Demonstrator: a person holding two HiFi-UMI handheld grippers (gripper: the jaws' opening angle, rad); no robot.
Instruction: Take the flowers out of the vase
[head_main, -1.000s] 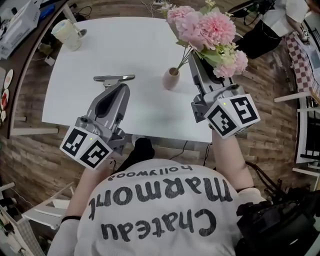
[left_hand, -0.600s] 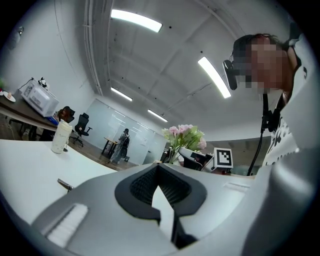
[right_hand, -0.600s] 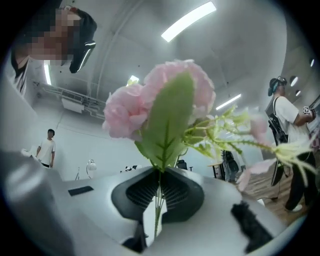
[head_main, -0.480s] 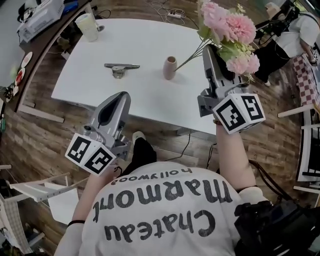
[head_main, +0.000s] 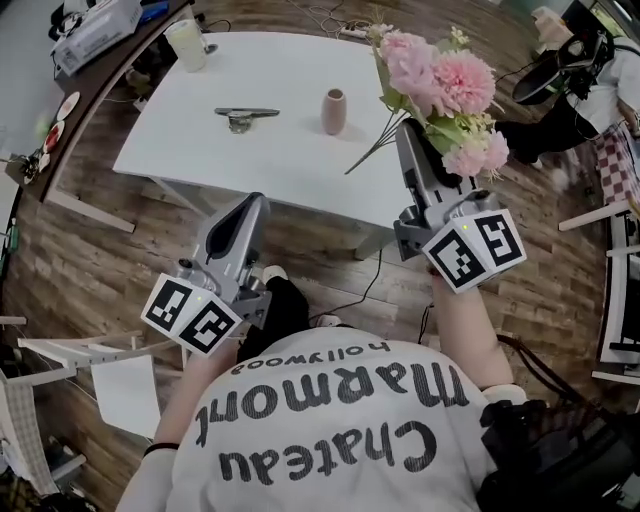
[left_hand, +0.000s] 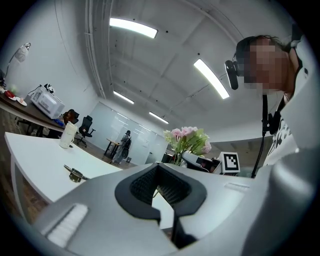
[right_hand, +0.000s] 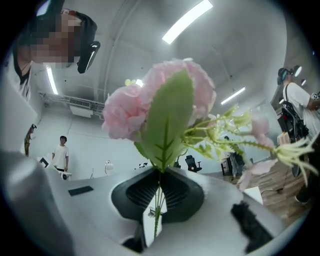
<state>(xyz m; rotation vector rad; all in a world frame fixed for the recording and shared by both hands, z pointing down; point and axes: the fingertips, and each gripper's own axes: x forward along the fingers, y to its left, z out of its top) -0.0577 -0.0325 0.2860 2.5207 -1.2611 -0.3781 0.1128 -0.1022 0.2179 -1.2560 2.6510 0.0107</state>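
Note:
My right gripper (head_main: 409, 130) is shut on the stems of a bunch of pink flowers (head_main: 441, 84) with green leaves. It holds them in the air off the table's right front corner. The stem ends (head_main: 352, 168) hang free, well apart from the small pinkish vase (head_main: 333, 111), which stands upright and empty on the white table (head_main: 290, 160). In the right gripper view the thin stems (right_hand: 158, 200) run between the dark pads, with blooms (right_hand: 150, 107) filling the view. My left gripper (head_main: 249, 205) is shut on nothing, low over the floor in front of the table; its own view shows the flowers (left_hand: 188, 141) to the right.
A metal clamp-like tool (head_main: 245, 115) lies on the table left of the vase, and a pale cup (head_main: 187, 44) stands at the far left corner. A dark shelf with clutter (head_main: 90, 70) runs along the left. Bags and chairs (head_main: 560, 90) stand at the right on the wooden floor.
Both grippers have drawn back from the table toward the person. The flower stems have come out of the vase and away from it; the vase stays where it was.

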